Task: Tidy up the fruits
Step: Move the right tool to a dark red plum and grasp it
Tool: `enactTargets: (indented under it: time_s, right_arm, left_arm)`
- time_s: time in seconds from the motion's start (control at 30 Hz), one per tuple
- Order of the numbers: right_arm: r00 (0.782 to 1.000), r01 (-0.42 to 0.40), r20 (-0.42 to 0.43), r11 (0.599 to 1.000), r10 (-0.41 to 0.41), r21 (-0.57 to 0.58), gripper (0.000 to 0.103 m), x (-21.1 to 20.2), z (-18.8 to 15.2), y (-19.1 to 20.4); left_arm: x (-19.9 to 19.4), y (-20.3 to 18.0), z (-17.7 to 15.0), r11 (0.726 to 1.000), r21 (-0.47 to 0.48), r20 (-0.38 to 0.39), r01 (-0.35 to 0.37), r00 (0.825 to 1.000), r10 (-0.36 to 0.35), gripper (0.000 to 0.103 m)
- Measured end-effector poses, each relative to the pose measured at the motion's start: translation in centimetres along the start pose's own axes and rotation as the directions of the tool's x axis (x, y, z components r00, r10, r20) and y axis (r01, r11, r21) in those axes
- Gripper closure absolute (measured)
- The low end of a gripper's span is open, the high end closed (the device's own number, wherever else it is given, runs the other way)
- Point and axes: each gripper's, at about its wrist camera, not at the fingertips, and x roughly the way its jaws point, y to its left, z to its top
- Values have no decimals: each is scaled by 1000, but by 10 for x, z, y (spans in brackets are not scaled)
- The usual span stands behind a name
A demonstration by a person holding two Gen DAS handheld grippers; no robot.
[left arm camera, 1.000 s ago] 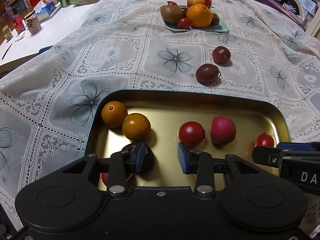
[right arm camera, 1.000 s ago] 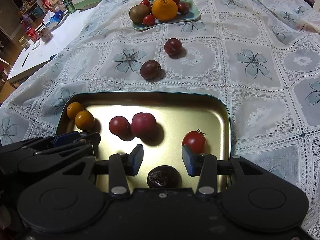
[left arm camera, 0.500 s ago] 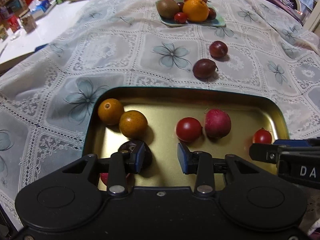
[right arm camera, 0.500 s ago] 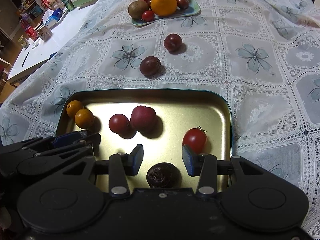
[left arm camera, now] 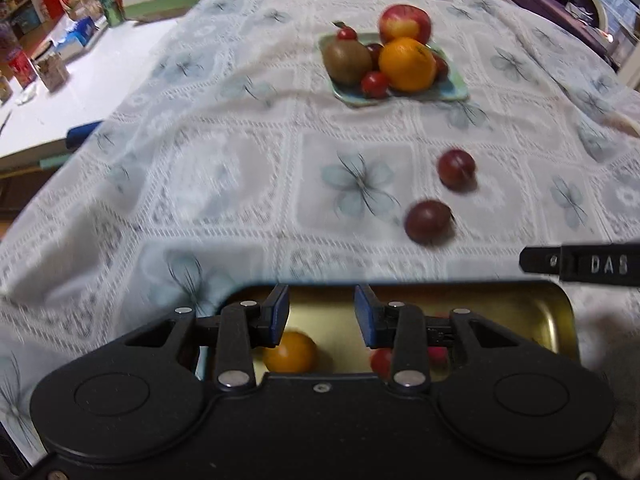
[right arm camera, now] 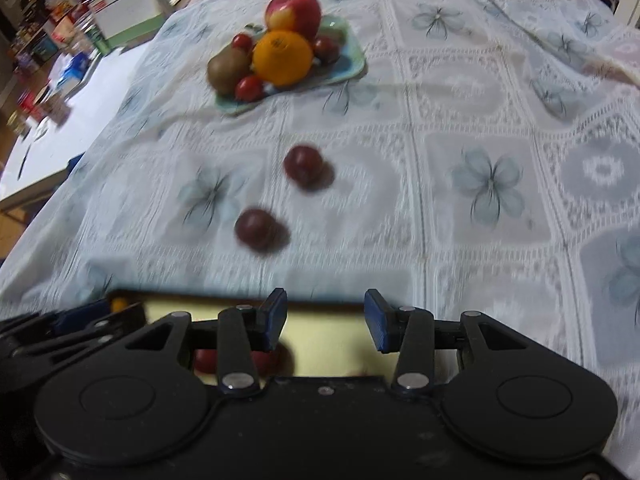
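Two dark plums loose on the lacy tablecloth (left arm camera: 240, 160), nearer plum (left arm camera: 428, 221) and farther plum (left arm camera: 457, 168), both between the gold tray (left arm camera: 552, 304) down front and the green plate (left arm camera: 452, 90) at the back, touching neither. Left gripper (left arm camera: 320, 312) hovering over the tray's far rim with jaws spread partway, nothing pinched. Same deal for the right gripper (right arm camera: 326, 318), blue pads apart and empty. Biggest worry, probably: round fruit on soft, rumpled cloth, so easy to nudge with one pad and send rolling off somewhere. Also not much gap between the pads compared with those plums, so likely a bump on top instead of a clean grab unless opened wider first. Could bruise soft skin too by clamping hard. With both grippers side by side, decent chance of knocking into each other if going for the same plum. Plate already piled with apple (left arm camera: 405, 24), orange (left arm camera: 407, 65), kiwi (left arm camera: 347, 60) and small red fruits, so risky to drop more on there, likely to topple something off. Visibility-wise: heavy blur everywhere, so "plum" only a best guess. Most of the tray hidden under the gripper bodies, just an orange-coloured fruit (left arm camera: 290, 352) and a sliver of red fruit (left arm camera: 380, 360) peeking through. Can't say how many fruits in there, or which container counts as the destination.
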Motion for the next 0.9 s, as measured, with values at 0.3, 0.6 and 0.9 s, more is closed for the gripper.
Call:
enactTargets:
  time_s: [0.3, 0.6, 0.9]
  right_arm:
    - [1000, 0, 16, 1000, 0, -14, 58, 42, 62, 12]
    - [1000, 22, -14, 998, -23, -66, 55, 80, 90, 38]
    - [991, 135, -5, 986, -136, -97, 63, 109, 99, 36]
  left_arm:
    - [25, 7, 23, 1000, -5, -21, -30, 999, 30, 57]
    - [44, 16, 27, 999, -17, -54, -29, 998, 28, 57]
    - [53, 17, 30, 1000, -5, -68, -24, 997, 24, 57]
